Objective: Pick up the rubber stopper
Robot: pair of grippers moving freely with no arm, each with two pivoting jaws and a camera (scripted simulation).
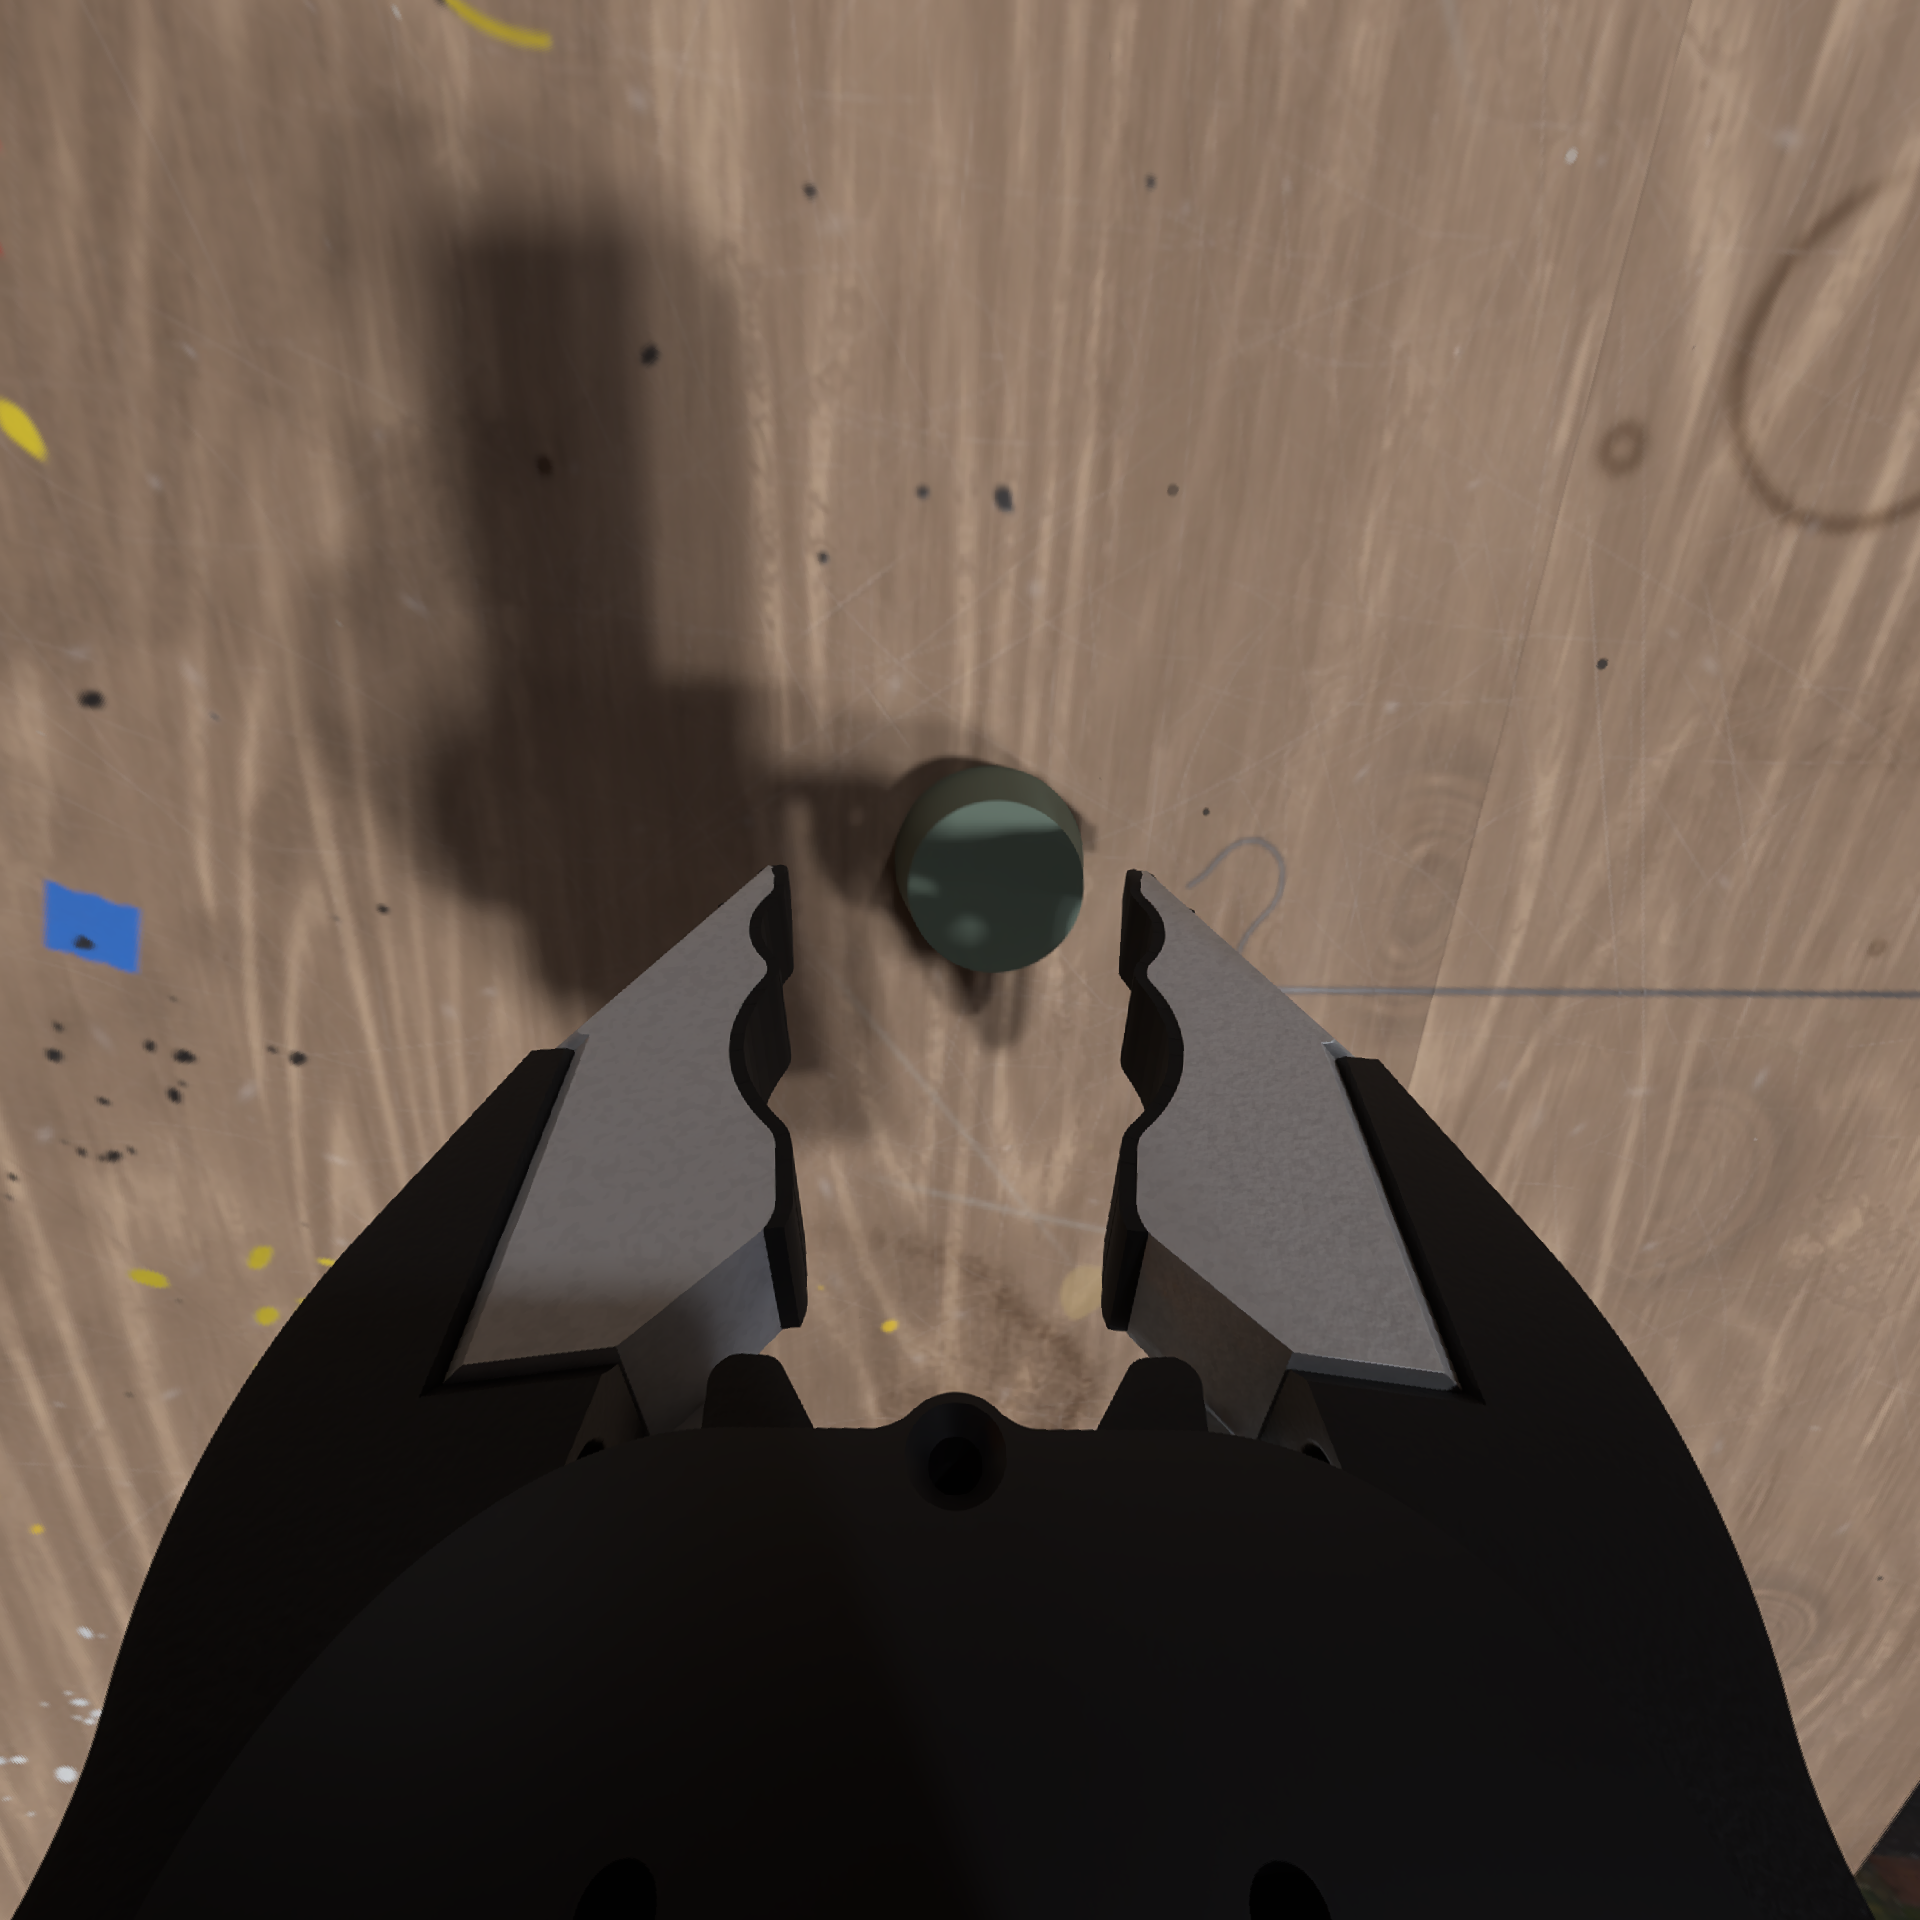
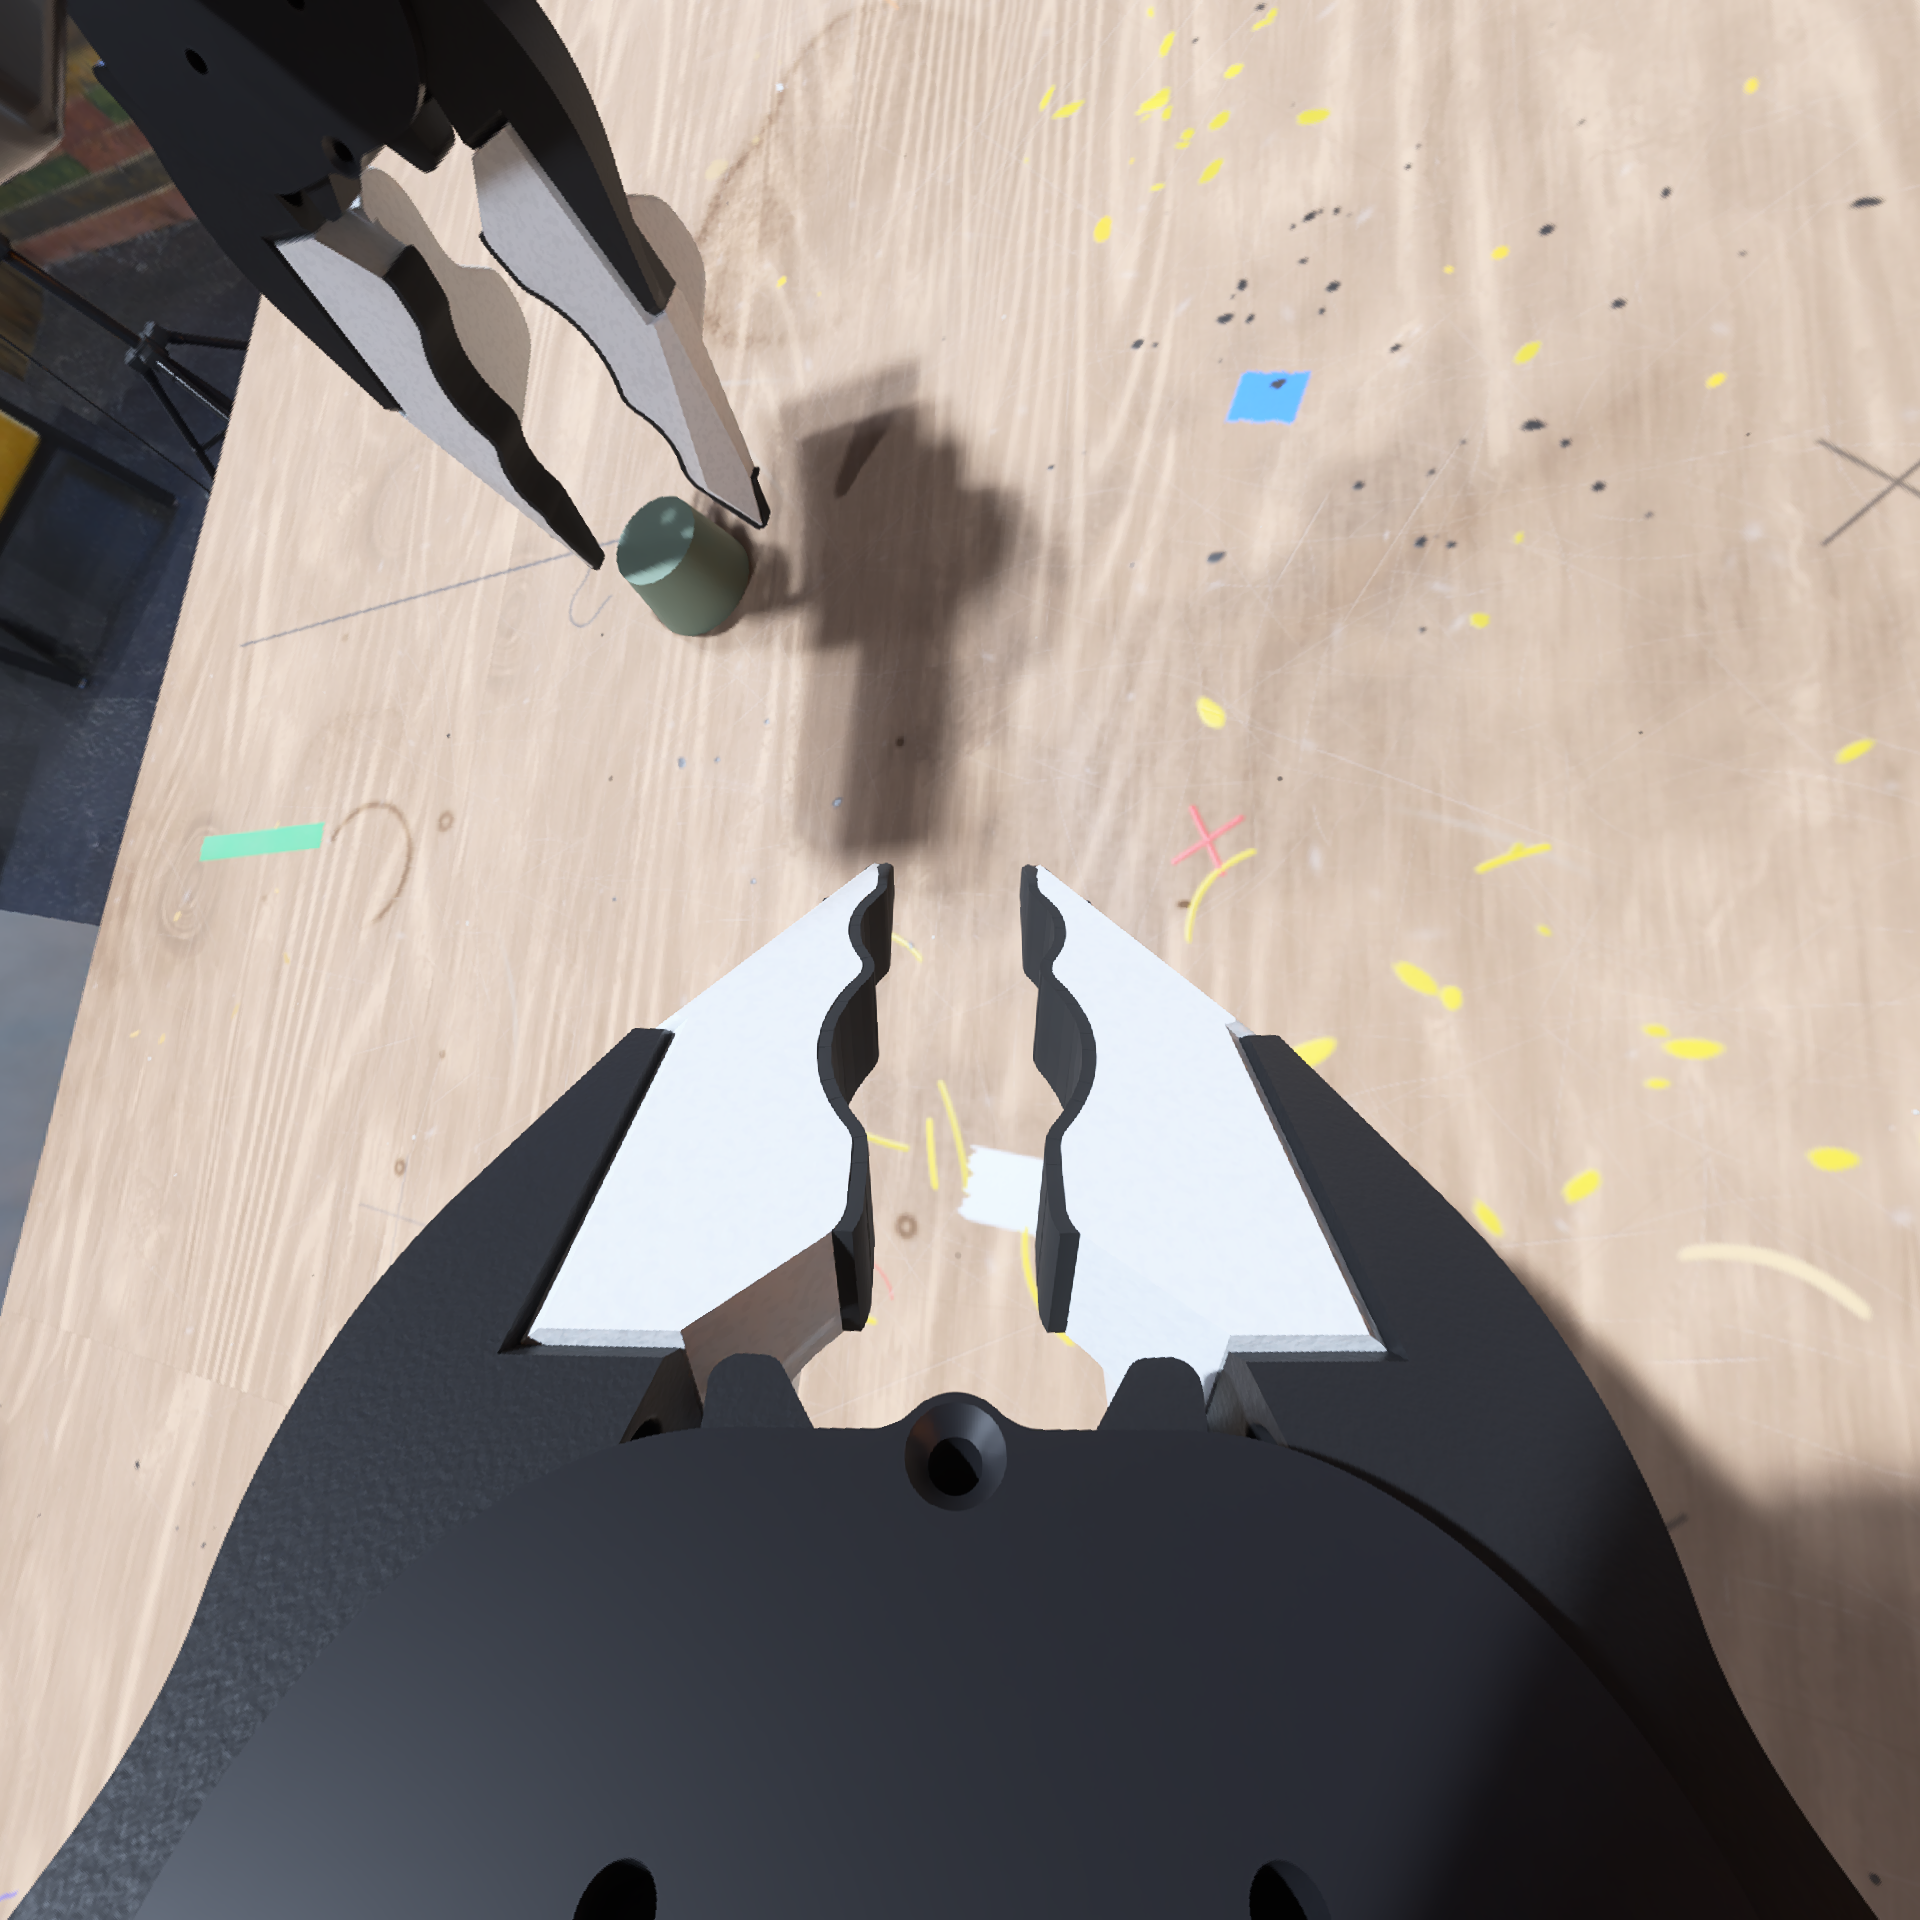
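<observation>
Stopper (image 1: 992, 883): a short grey-green cylinder standing upright on the table (image 1: 1351, 623), flat top up. In the left wrist view it sits just past the fingertips, at about 12 o'clock from the gap. In the right wrist view (image 2: 684, 566) it lies toward 11 o'clock, well apart from the right gripper.
Left gripper (image 1: 954, 883): spread wide and holding nothing. Its fingertips (image 1: 774, 894) flank the stopper without touching it. From the right wrist view (image 2: 681, 535) it slants down from the upper left, one tip on each side of the stopper, slightly above the table.
Right gripper (image 2: 956, 883): parted by a narrow gap, nothing between the fingers, hanging over bare table.
Table: pale wood, flecked with yellow and black paint; a blue patch (image 2: 1268, 397) lies at 1 o'clock from the right gripper.
Shadow (image 2: 904, 582): a dark patch at 3 o'clock from the stopper.
</observation>
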